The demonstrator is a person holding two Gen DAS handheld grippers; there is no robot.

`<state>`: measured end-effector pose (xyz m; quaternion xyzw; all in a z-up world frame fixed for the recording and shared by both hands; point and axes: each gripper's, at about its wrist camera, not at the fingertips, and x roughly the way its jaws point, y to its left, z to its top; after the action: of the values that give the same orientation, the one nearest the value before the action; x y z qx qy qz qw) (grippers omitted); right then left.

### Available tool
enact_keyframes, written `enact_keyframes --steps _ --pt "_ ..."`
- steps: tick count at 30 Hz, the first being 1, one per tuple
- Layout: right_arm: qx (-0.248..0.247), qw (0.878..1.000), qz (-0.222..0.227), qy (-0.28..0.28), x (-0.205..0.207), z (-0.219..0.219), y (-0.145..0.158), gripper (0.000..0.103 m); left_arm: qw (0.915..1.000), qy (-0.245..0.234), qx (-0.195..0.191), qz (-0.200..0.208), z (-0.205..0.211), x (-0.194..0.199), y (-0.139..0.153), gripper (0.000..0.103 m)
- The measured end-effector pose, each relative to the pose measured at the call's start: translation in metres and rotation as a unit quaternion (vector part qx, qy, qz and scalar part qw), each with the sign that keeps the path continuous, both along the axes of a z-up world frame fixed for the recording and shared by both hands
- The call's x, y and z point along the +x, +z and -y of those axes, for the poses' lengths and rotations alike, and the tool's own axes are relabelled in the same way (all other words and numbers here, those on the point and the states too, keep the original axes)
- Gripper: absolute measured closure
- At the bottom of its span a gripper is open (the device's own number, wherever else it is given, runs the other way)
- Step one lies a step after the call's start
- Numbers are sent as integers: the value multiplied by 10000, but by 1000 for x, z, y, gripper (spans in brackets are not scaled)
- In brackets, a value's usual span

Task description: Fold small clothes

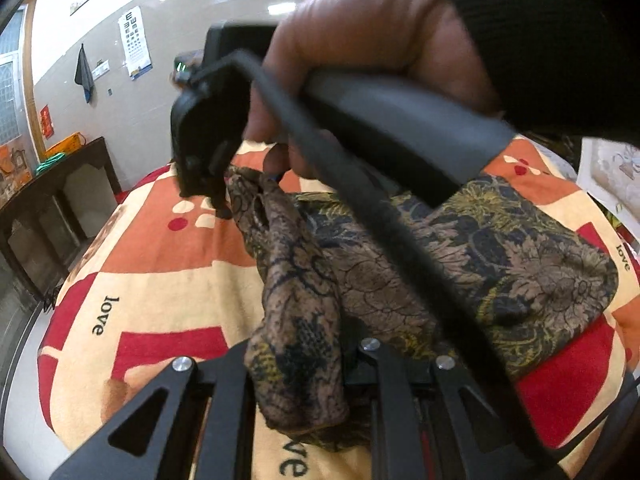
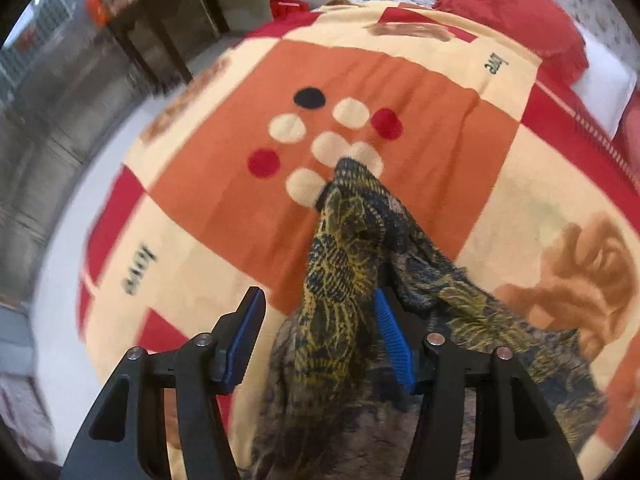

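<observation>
A small brown, black and yellow patterned garment [image 1: 472, 264] lies on a bed with a patchwork blanket [image 1: 168, 280]. In the left wrist view a fold of it [image 1: 300, 344] drapes over my left gripper [image 1: 304, 364] and hides the fingertips. My right gripper, held in a hand [image 1: 360, 36], shows in that view near the garment's far corner [image 1: 248, 184]. In the right wrist view my right gripper [image 2: 320, 336] is open, blue pads [image 2: 244, 340] apart, with a lifted strip of the garment [image 2: 344, 248] between them.
A dark wooden table [image 1: 52, 208] stands left of the bed by the grey floor [image 2: 48, 168]. Red pillows [image 2: 508, 4] and white bedding [image 2: 604, 80] lie at the bed's far end. A black cable [image 1: 360, 216] crosses the left wrist view.
</observation>
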<state>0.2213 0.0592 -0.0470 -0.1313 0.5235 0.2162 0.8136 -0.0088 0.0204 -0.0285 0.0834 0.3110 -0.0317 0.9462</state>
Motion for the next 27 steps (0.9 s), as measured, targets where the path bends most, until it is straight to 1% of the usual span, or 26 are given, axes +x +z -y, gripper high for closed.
enact_keyframes --steps 1,2,3,5,7,9,12,16,18,21,24,27 --pt "-112 9999 -1 -7 2 3 -3 68 10000 -5 -6 -8 -3 -3 2 89" --pt "-166 9999 -26 -31 3 5 -5 83 10000 -6 -30 -29 -3 -4 3 89" --pt "-138 9999 -24 -82 4 11 -4 88 10000 -9 -66 -52 -4 -3 4 90" --pt "37 9999 20 -137 4 23 1 90 9999 -43 -128 -81 -5 -2 7 90" --pt "104 9996 80 -241 3 41 6 91 9996 -149 -213 -116 -1 -1 11 90" --pt "145 9994 84 -311 2 58 10 91 9987 -340 -341 -149 9 0 16 90" --pt "154 9988 78 -449 -2 91 15 91 9973 -633 -348 -151 30 -1 22 90" --pt "40 9985 58 -542 -9 136 18 91 9932 -1109 -292 -216 71 -3 25 90" --pt "-114 9982 62 -586 -15 160 19 92 9904 -1331 -259 -251 96 -5 25 90" --pt "-221 9974 55 -677 -22 197 20 91 9868 -1566 -265 -309 124 -5 28 90" --pt "-280 9970 22 -726 -31 230 20 92 9826 -1819 -177 -332 156 -11 31 90" --pt "-277 9965 -33 -784 -38 262 16 92 9792 -1985 -111 -403 179 -13 28 90"
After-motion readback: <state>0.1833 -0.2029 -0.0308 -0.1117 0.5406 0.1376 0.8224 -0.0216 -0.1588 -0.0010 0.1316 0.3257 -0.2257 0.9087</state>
